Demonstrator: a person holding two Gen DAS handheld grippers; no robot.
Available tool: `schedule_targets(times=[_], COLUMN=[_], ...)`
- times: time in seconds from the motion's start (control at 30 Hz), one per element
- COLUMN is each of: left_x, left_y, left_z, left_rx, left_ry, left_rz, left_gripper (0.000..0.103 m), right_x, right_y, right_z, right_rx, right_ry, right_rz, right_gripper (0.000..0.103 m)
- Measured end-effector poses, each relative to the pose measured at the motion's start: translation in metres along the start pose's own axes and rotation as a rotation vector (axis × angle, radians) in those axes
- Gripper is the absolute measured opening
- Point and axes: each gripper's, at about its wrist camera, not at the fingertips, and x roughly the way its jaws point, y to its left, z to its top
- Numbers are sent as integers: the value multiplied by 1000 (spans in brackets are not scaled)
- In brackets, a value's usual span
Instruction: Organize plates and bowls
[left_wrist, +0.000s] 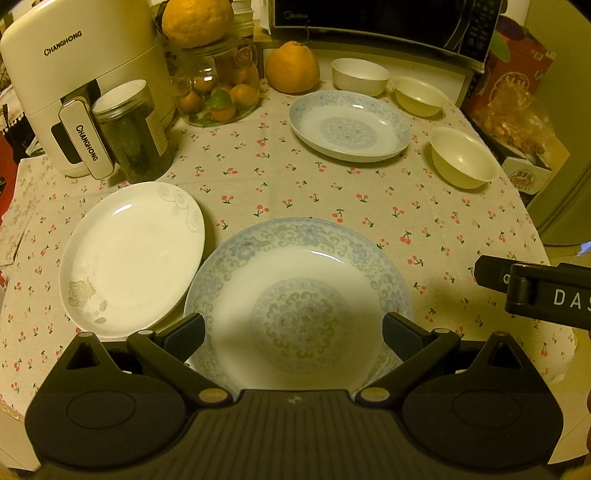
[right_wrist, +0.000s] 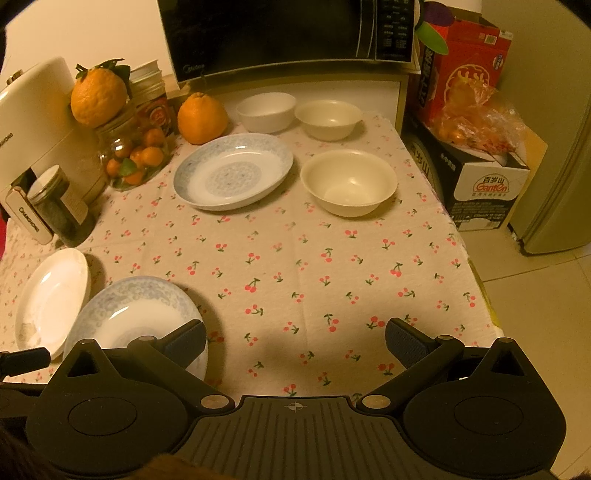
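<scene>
A blue-patterned plate (left_wrist: 295, 288) lies at the table's near edge, and my left gripper (left_wrist: 293, 334) is open above it, jaws wide on either side, holding nothing. A plain white plate (left_wrist: 133, 258) lies beside it on the left, its rim tucked under it. A second blue-patterned plate (left_wrist: 349, 125) lies farther back. Three bowls stand at the back right: a cream one (left_wrist: 461, 157), another cream one (left_wrist: 419, 96) and a white one (left_wrist: 360, 75). My right gripper (right_wrist: 295, 341) is open and empty over bare tablecloth; the near plate (right_wrist: 136, 325) is at its left.
A white Changhong appliance (left_wrist: 74, 85), a dark jar (left_wrist: 133, 129) and a glass jar of small oranges (left_wrist: 218, 85) stand at the back left. A large orange (left_wrist: 291, 66) sits before the microwave (left_wrist: 384, 22). Boxes (right_wrist: 476, 147) stand right of the table's edge (right_wrist: 480, 280).
</scene>
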Motion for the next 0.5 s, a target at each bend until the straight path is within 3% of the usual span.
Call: schedule_targets(times=[0.5], left_x=[0], left_y=[1], left_z=[1], left_rx=[-3], left_ry=[2], left_rz=[-6], left_gripper=[103], right_x=[0], right_y=[1], right_z=[0], right_rx=[1], right_ry=[1], right_rz=[3], right_gripper=[103])
